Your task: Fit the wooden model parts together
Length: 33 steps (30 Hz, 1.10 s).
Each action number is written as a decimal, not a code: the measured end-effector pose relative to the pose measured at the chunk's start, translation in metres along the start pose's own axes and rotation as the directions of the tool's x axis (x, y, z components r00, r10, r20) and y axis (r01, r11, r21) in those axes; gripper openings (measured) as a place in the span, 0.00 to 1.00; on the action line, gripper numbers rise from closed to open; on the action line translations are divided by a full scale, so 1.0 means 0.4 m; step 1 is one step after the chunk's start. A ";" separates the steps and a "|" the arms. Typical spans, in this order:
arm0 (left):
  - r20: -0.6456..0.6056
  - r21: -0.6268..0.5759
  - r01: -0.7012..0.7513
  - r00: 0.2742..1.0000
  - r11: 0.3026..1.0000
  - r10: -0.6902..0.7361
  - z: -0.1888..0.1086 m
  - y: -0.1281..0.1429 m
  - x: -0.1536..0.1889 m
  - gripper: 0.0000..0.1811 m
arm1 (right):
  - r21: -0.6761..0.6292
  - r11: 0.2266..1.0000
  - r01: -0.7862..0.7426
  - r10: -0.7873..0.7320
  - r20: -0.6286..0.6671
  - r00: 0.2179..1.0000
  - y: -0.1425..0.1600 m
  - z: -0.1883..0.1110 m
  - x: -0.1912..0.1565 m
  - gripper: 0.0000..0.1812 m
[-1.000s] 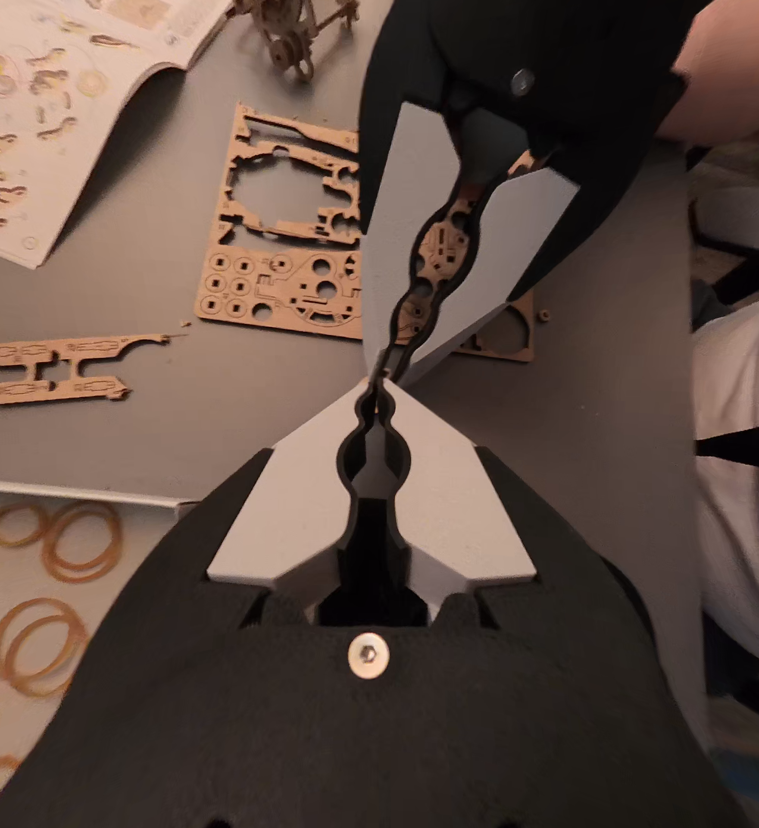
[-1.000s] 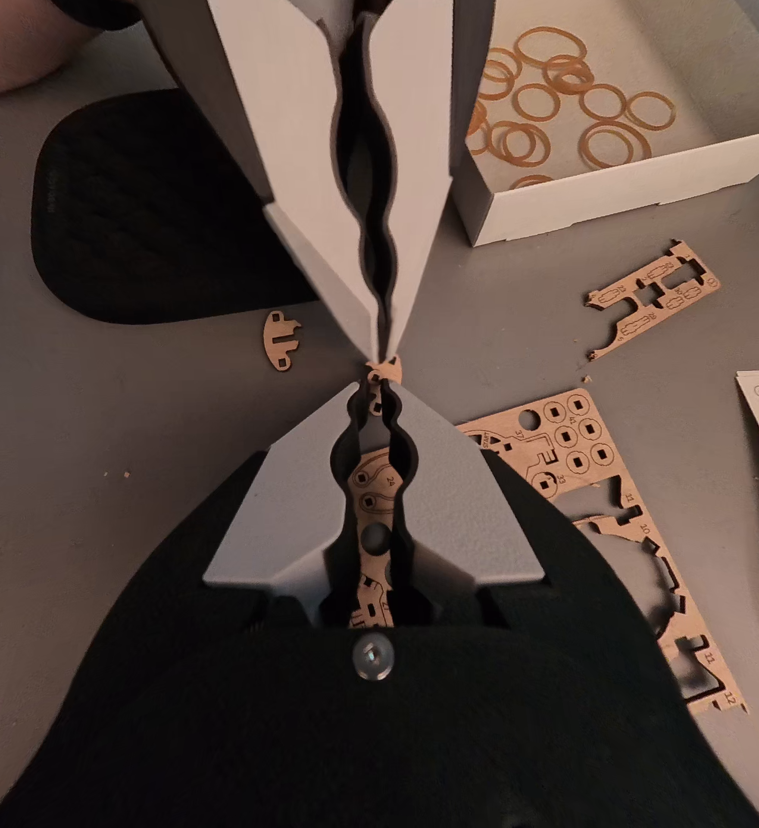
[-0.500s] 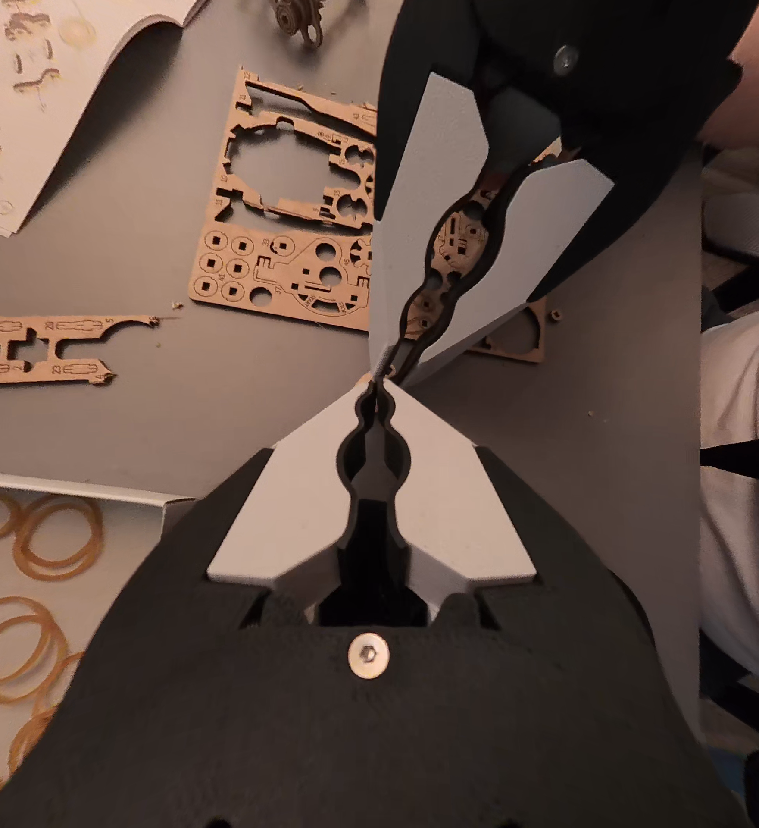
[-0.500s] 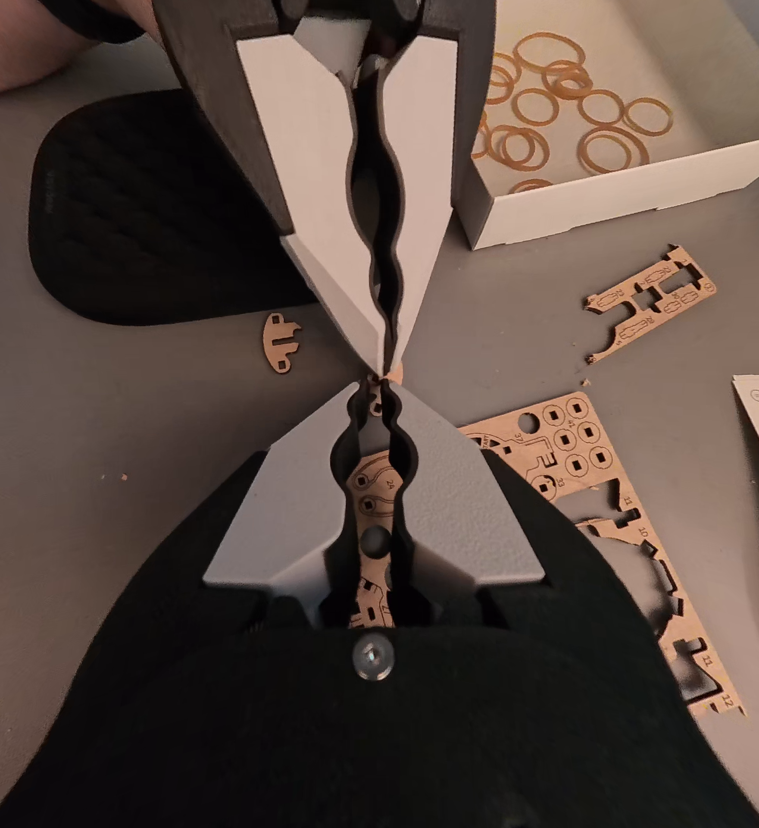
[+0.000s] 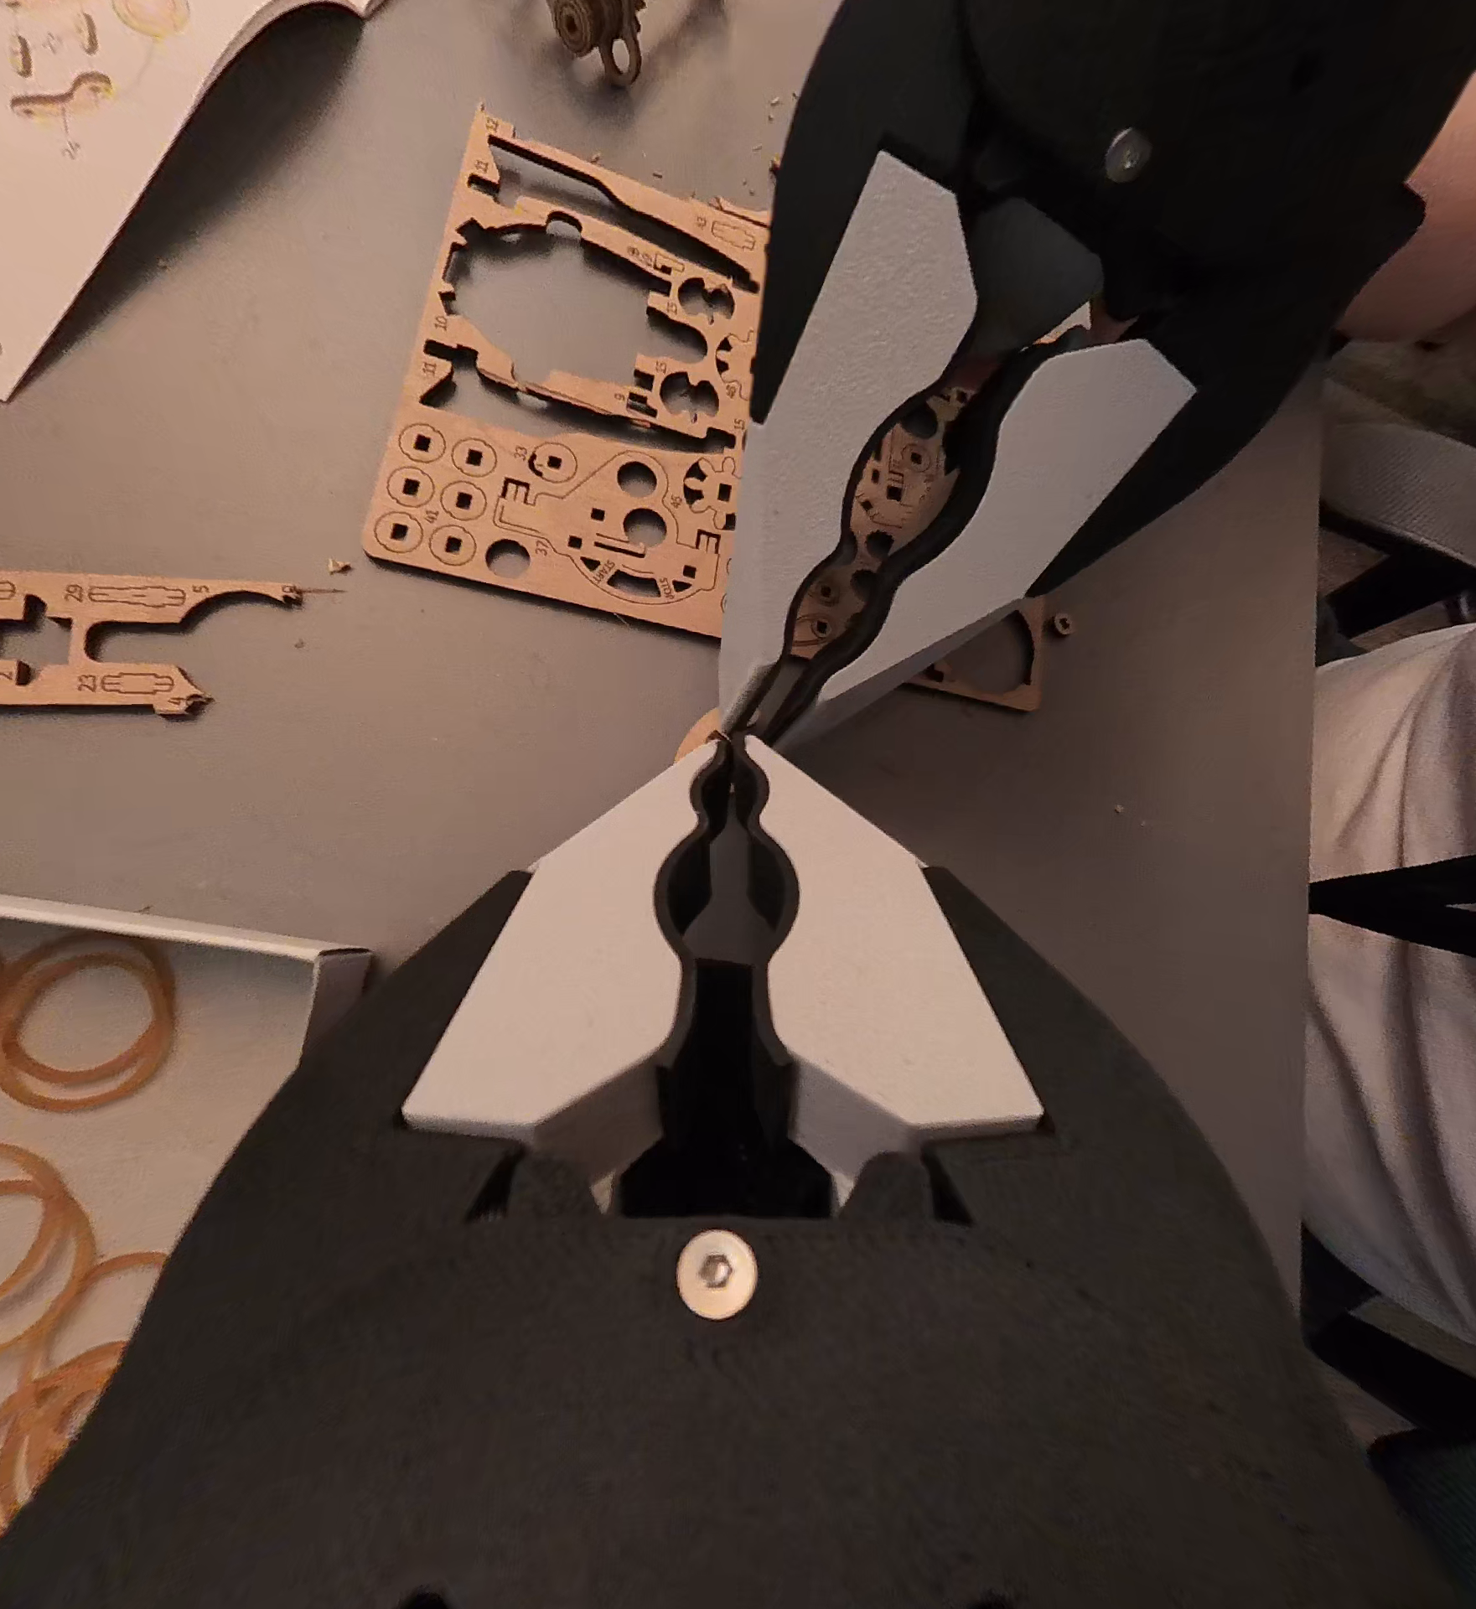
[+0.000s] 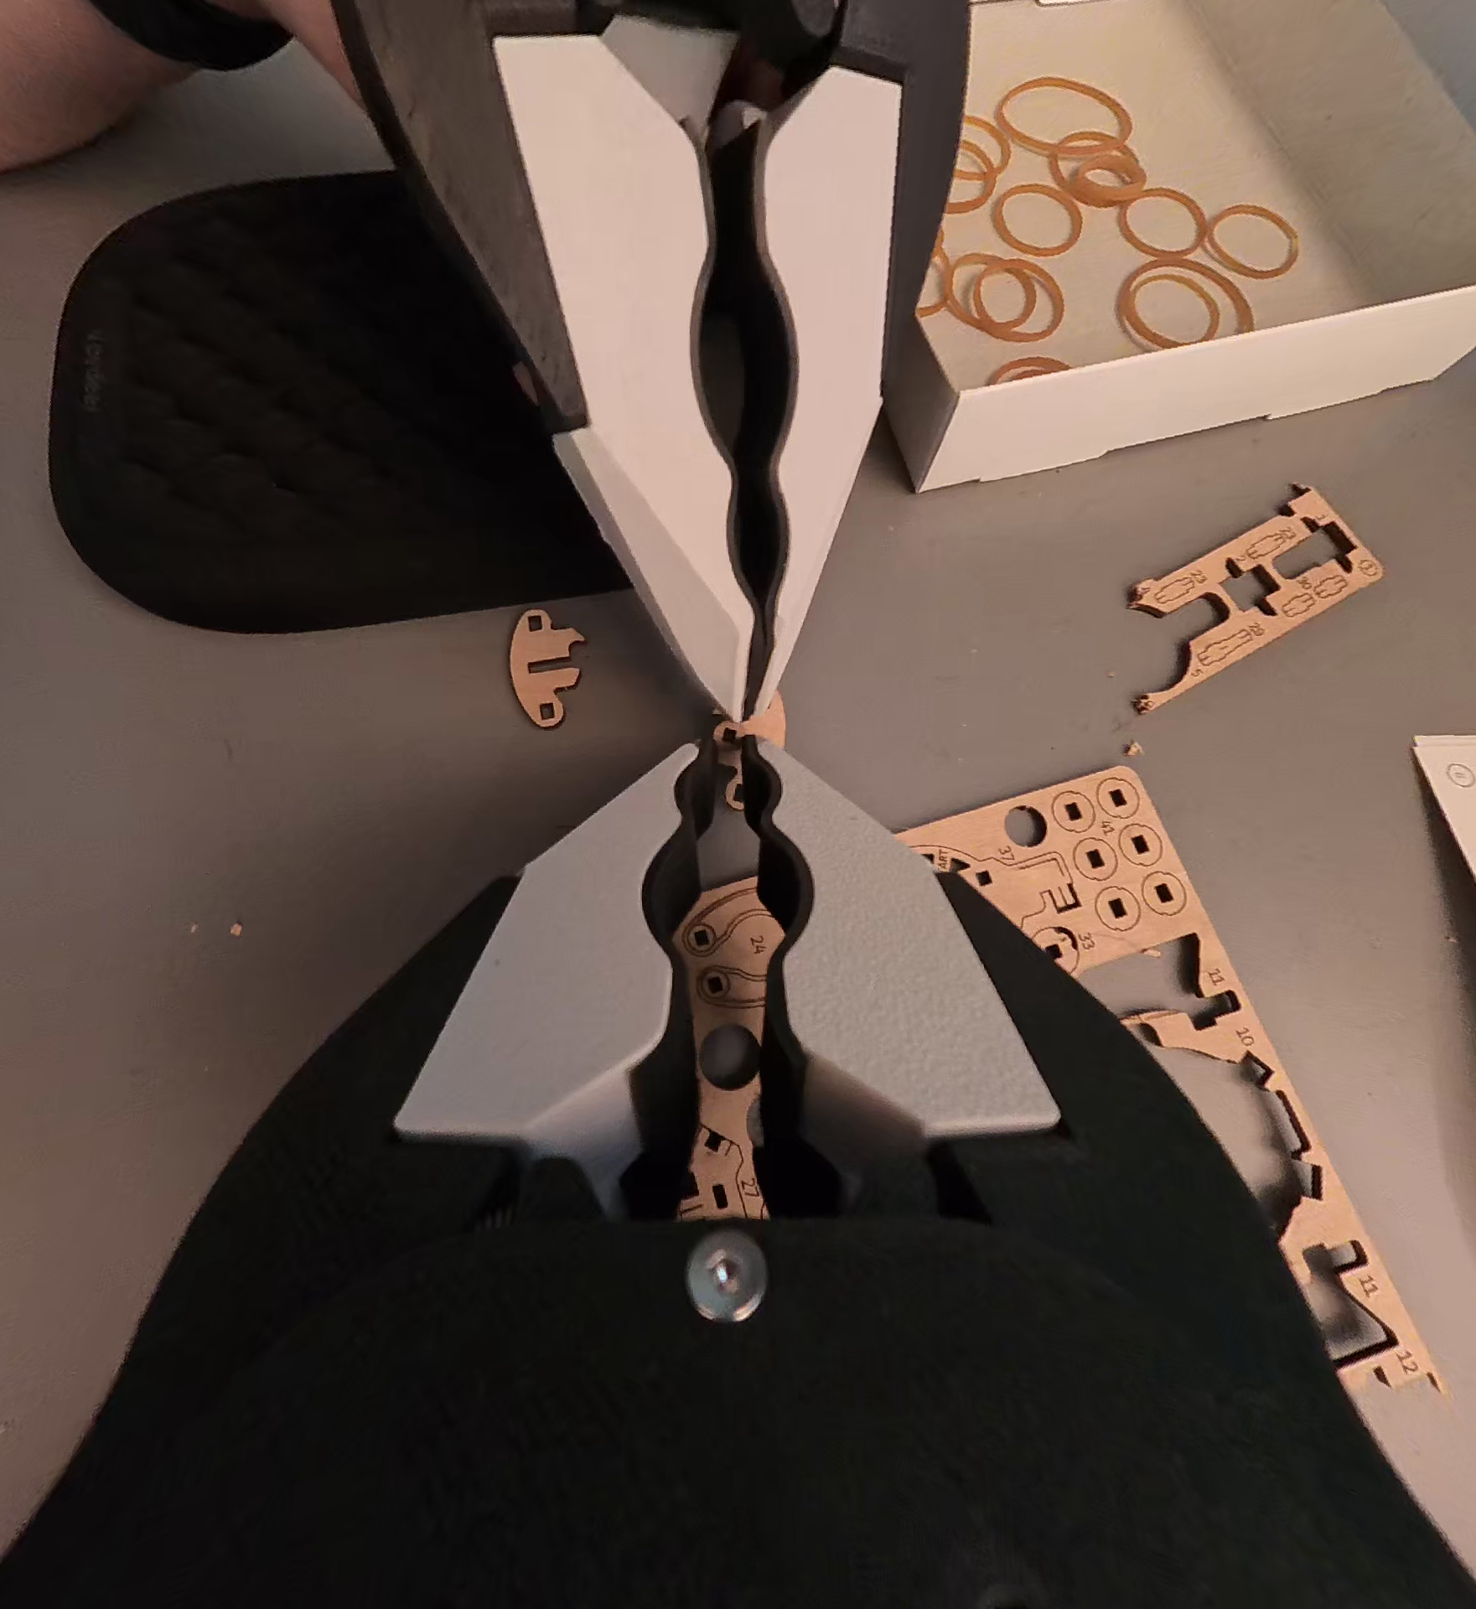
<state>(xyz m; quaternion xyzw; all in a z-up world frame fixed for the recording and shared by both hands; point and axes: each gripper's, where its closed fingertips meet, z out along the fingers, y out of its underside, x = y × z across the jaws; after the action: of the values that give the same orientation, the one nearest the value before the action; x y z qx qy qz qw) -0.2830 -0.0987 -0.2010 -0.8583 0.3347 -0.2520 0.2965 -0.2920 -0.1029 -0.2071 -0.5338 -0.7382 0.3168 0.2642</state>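
The small wooden piece (image 6: 747,727) sits in the air above the grey table (image 5: 368,784), pinched where the two sets of tips meet. In the right wrist view a rounded edge of it shows just beyond the tips; in the left wrist view only a sliver (image 5: 704,730) is visible. Whether one part or two mated parts are held cannot be told.

Change since a second ago: the piece shows slightly more at the junction, and the opposing gripper has tilted and drawn closer. Judgement: the press-fit is in progress, not confirmed seated.

The left gripper (image 5: 730,756) is closed down to a sliver on the piece. The right gripper (image 6: 732,747) is likewise closed, tips narrow on the same piece, meeting the left nose to nose.

Outward: the punched part sheet (image 5: 577,453) lies beneath the right gripper, a loose cut part (image 6: 542,666) near the black pad (image 6: 281,418), and a white box (image 6: 1152,409) of rubber bands (image 6: 1169,305) beyond.
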 end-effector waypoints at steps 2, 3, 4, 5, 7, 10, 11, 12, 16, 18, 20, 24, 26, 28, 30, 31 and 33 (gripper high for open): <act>0.004 -0.009 -0.007 1.000 1.000 0.007 0.002 0.003 0.001 0.00 | 0.002 1.000 0.001 -0.001 -0.004 1.000 0.000 0.000 0.002 0.02; 0.009 -0.012 -0.011 1.000 1.000 0.011 0.002 0.003 0.000 0.00 | 0.003 1.000 0.003 -0.003 -0.007 1.000 0.000 0.000 0.003 0.02; 0.010 -0.014 -0.016 1.000 1.000 0.016 0.003 0.004 0.001 0.00 | 0.005 1.000 0.005 -0.005 -0.005 1.000 0.000 0.000 0.003 0.02; 0.012 -0.015 -0.018 1.000 1.000 0.019 0.003 0.004 0.001 0.00 | 0.006 1.000 0.006 -0.006 -0.004 1.000 0.000 0.000 0.003 0.02; 0.012 -0.016 -0.006 1.000 1.000 0.006 0.002 0.005 -0.001 0.00 | 0.012 1.000 0.007 -0.007 -0.005 1.000 -0.001 0.001 0.003 0.02; 0.007 -0.016 0.013 1.000 1.000 -0.013 0.001 0.006 -0.002 0.00 | 0.021 1.000 0.005 -0.004 -0.006 1.000 -0.003 0.002 0.005 0.03; 0.008 -0.017 0.018 1.000 1.000 -0.017 0.000 0.006 -0.003 0.00 | 0.023 1.000 0.002 -0.002 -0.005 1.000 -0.003 0.002 0.006 0.03; 0.007 -0.019 0.021 1.000 1.000 -0.021 0.000 0.007 -0.003 0.00 | 0.027 1.000 0.000 0.000 -0.003 1.000 -0.003 0.002 0.006 0.03; 0.015 -0.025 0.026 1.000 0.999 -0.025 -0.001 0.009 -0.006 0.00 | 0.042 0.999 -0.001 0.001 0.000 1.000 -0.006 0.004 0.007 0.03; 0.016 -0.026 0.029 0.999 0.999 -0.028 -0.001 0.009 -0.007 0.00 | 0.045 0.999 -0.001 0.001 -0.003 1.000 -0.006 0.005 0.008 0.03; 0.014 -0.025 0.035 0.999 0.999 -0.035 -0.001 0.009 -0.007 0.00 | 0.050 0.999 0.001 -0.001 -0.003 1.000 -0.007 0.006 0.009 0.03; 0.024 -0.015 0.052 0.998 0.999 -0.051 -0.006 0.005 -0.014 0.00 | 0.049 0.999 0.000 0.000 0.011 1.000 -0.008 0.005 0.004 0.03; 0.030 0.004 0.066 0.997 0.998 -0.066 -0.014 -0.001 -0.020 0.00 | 0.047 0.999 0.000 -0.001 0.011 1.000 -0.008 0.006 0.002 0.03; 0.023 0.004 0.083 0.996 0.997 -0.083 -0.016 0.001 -0.022 0.00 | 0.036 0.999 0.008 -0.008 -0.003 1.000 -0.006 0.005 0.004 0.03; 0.015 0.001 0.095 0.995 0.996 -0.095 -0.013 0.003 -0.023 0.00 | 0.027 0.999 0.024 -0.024 -0.016 1.000 -0.007 0.004 0.006 0.03; 0.011 0.001 0.096 0.995 0.995 -0.096 -0.014 0.002 -0.024 0.00 | 0.027 0.999 0.024 -0.024 -0.009 1.000 -0.009 0.005 0.003 0.03; 0.015 0.015 0.104 0.994 0.994 -0.104 -0.021 -0.001 -0.035 0.00 | 0.023 1.000 0.006 -0.007 0.019 1.000 -0.008 0.010 -0.005 0.03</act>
<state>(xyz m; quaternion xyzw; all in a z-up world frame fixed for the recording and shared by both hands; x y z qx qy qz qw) -0.2973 -0.0913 -0.1980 -0.8743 0.2853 -0.2629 0.2918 -0.2962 -0.1063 -0.2076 -0.5251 -0.7387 0.3297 0.2642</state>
